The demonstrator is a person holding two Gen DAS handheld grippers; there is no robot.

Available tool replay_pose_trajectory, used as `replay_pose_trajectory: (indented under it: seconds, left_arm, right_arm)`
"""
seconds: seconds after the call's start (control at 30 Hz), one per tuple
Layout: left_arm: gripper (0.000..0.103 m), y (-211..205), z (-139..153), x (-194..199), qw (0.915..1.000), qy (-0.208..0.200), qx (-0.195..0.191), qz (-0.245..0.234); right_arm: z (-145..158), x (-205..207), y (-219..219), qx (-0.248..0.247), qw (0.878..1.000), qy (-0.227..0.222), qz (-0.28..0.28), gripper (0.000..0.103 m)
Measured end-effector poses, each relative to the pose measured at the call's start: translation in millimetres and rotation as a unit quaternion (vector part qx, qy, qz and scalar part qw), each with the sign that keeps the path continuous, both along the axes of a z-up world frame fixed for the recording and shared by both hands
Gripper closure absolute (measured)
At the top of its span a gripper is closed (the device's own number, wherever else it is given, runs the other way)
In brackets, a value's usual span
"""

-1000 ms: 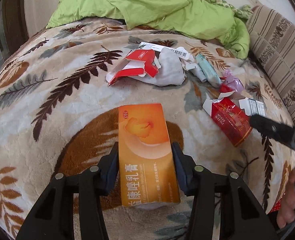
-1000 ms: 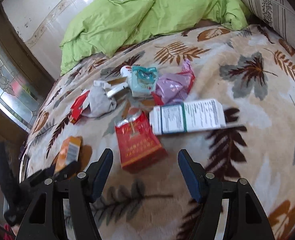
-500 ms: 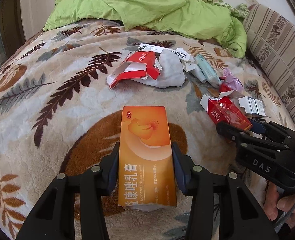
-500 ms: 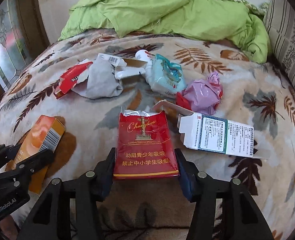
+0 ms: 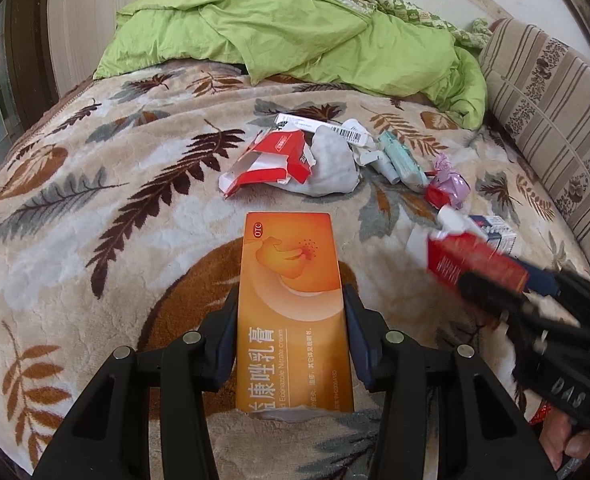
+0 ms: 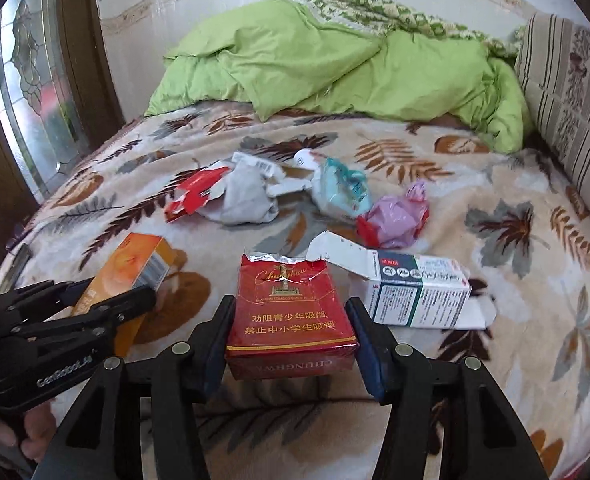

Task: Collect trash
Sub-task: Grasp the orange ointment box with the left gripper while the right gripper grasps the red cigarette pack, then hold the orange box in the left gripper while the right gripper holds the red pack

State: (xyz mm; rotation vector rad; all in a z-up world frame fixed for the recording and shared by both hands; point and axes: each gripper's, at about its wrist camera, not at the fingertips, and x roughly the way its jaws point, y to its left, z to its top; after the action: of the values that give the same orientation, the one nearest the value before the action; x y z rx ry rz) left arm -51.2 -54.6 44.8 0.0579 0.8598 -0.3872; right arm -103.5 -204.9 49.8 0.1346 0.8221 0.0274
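In the left wrist view, the left gripper point(image 5: 291, 340) is clamping an orange medicine box point(image 5: 293, 316) between its two fingers, the pads pressing on both long sides; the box is sticking out forward over the leaf-patterned blanket point(image 5: 95, 220). Ahead of it a torn red-and-white carton point(image 5: 269, 160), a grey crumpled wrapper point(image 5: 331, 168), a pale teal packet point(image 5: 403, 160) and a pink bag point(image 5: 451, 188) are lying in a loose row across the blanket. At the right edge the right gripper point(image 5: 491, 284) is showing from the side, blurred, carrying a red cigarette pack point(image 5: 471, 260) that is sitting clear of the blanket. A green quilt point(image 5: 295, 28) is bunched at the far end, and a striped cushion point(image 5: 555, 92) is standing along the right.

In the right wrist view, the right gripper point(image 6: 291, 336) is gripping the red cigarette pack point(image 6: 291, 316) by its sides, torn foil top pointing away. Only here is a white and green box point(image 6: 415, 292) showing whole, lying open-flapped on the blanket just right of the pack. The left gripper point(image 6: 107, 300) is appearing at the left, holding the orange medicine box point(image 6: 135, 268) with its barcode side showing. A person's fingers point(image 6: 23, 432) are wrapping the handle below it. A patterned glass door point(image 6: 35, 80) is standing at the far left.
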Motion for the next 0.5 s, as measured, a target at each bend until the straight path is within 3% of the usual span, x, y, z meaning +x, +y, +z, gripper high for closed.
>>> replay_pose_trajectory:
  seconds: [0.2,0.5]
  left_arm:
    - [0.057,11.2,1.2,1.6,0.9999,0.005,-0.006,0.013]
    - [0.057,18.3,2.5,0.3,0.9998,0.002,-0.005,0.018]
  right_arm:
    - [-17.6,-1.1,18.2,-0.008,0.998,0.056,0.039,0.044]
    - [-20.7,6.9,21.7,-0.024,0.997,0.063,0.032,0.043]
